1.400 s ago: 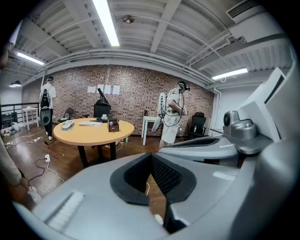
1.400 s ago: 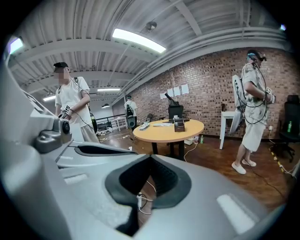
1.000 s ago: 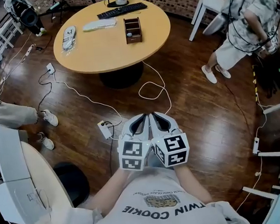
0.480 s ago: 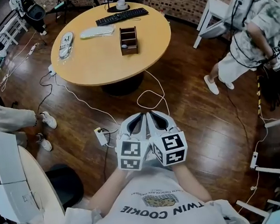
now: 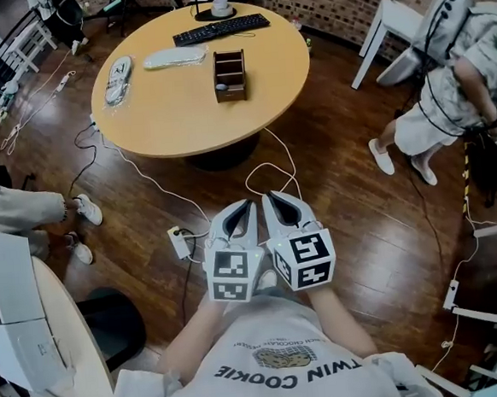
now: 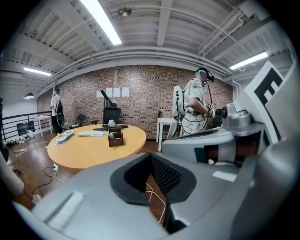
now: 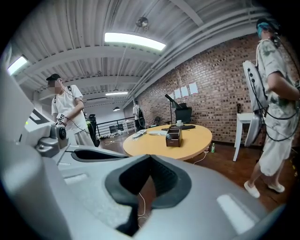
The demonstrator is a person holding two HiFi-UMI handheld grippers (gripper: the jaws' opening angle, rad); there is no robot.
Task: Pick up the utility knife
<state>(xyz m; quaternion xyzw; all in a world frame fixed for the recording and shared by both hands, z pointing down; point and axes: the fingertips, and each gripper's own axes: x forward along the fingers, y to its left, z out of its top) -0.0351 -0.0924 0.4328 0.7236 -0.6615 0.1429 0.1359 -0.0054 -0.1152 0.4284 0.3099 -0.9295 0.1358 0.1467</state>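
I cannot pick out a utility knife in any view. The round wooden table [image 5: 173, 114] stands ahead with a brown wooden organizer box [image 5: 229, 73] on it, also seen in the left gripper view [image 6: 115, 137] and the right gripper view [image 7: 174, 136]. My left gripper [image 5: 247, 204] and right gripper [image 5: 268, 197] are held side by side over the floor, well short of the table. Both are shut and hold nothing, their tips meeting in their own views: the left gripper [image 6: 152, 154], the right gripper [image 7: 150, 157].
A black keyboard [image 5: 221, 28], a white flat item [image 5: 174, 57], a bagged item [image 5: 118, 78] and a cup [image 5: 221, 6] lie on the table. White cables [image 5: 272, 170] and a power strip [image 5: 181, 240] cross the floor. A person [image 5: 454, 91] stands at right by a white chair [image 5: 389, 24]; someone's feet [image 5: 82, 211] show at left.
The view has shifted forward across the floor toward the table, with both grippers carried along. They stay together and shut. The person at right has drifted further right.
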